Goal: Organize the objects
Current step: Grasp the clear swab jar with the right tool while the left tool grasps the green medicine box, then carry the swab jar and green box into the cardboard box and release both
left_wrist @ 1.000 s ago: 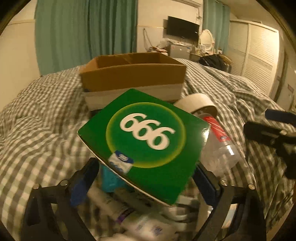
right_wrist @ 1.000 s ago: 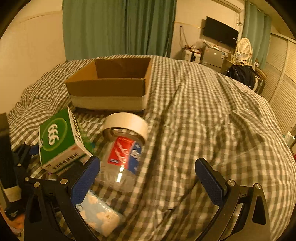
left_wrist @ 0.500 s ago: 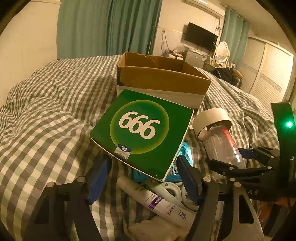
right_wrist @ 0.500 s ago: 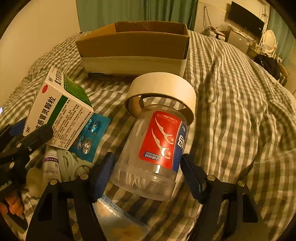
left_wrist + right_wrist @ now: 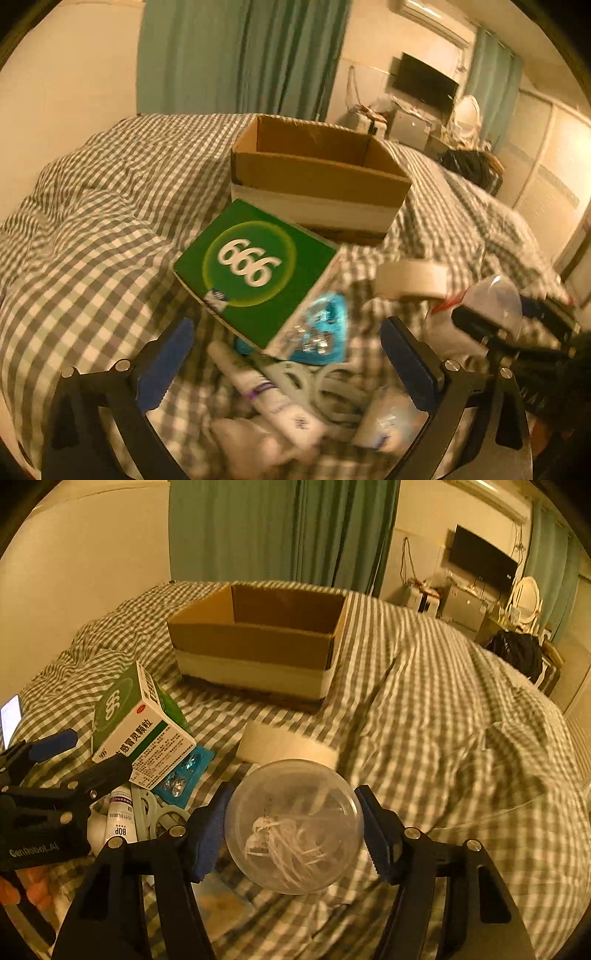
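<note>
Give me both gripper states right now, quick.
Left gripper: open, holding nothing, above the clutter.
Right gripper: shut on the clear plastic jar.

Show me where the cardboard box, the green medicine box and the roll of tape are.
cardboard box (image 5: 255, 642), right wrist view, on its brown front wall.
green medicine box (image 5: 251, 271), left wrist view, on its green top face.
roll of tape (image 5: 288, 746), right wrist view, on its white outer band.
</note>
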